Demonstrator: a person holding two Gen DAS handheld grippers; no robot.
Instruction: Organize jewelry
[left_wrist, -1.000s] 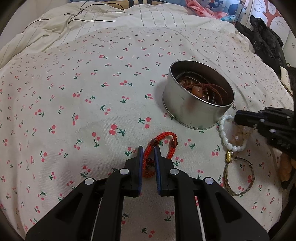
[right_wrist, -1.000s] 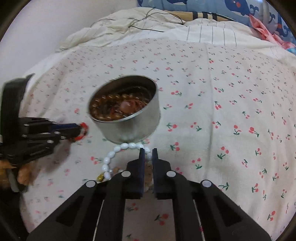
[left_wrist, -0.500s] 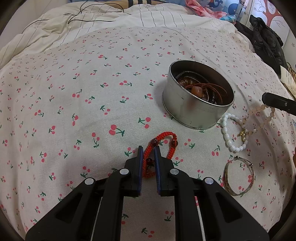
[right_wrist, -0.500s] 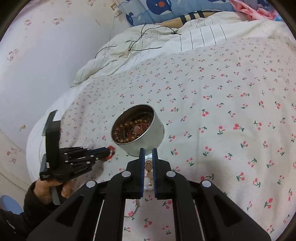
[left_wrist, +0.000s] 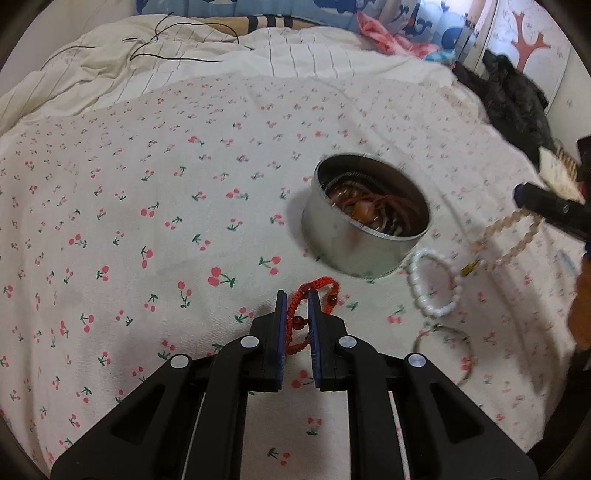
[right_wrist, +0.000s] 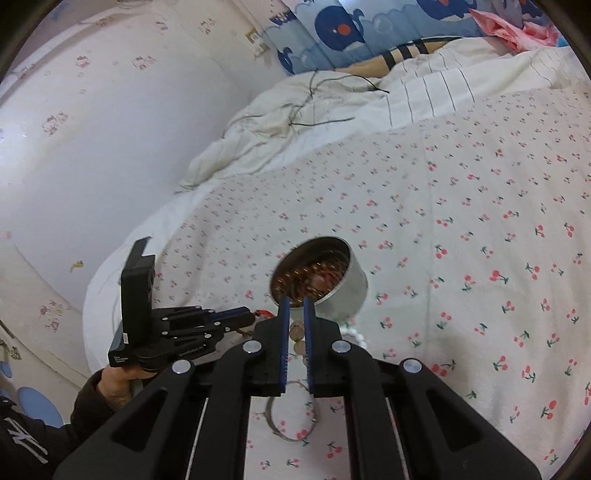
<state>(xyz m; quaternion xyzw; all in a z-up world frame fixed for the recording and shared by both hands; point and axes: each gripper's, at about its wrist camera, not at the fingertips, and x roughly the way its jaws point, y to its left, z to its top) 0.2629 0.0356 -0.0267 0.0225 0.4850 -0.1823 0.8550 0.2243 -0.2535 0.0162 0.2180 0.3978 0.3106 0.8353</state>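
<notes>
**Jewelry on the cherry-print bedspread: two bracelets in grip**

- Left gripper (left_wrist: 296, 301): jaws are pinching a red braided bracelet (left_wrist: 317, 291), which is lying on the bedspread (left_wrist: 147, 221) just in front of the tin.
- Right gripper (right_wrist: 294, 308): jaws are pressing together on a pale bead bracelet (left_wrist: 513, 236), which is hanging clear of the cloth, to the right of the tin.
- Round metal tin (left_wrist: 365, 218): is standing upright on the bedspread, holding brown beads and reddish cords.
- White bead bracelet (left_wrist: 432, 288): is lying just beside the tin's wall.
- Thin metal bangle (left_wrist: 443, 350): is lying near the white beads, apart from the tin.
</notes>
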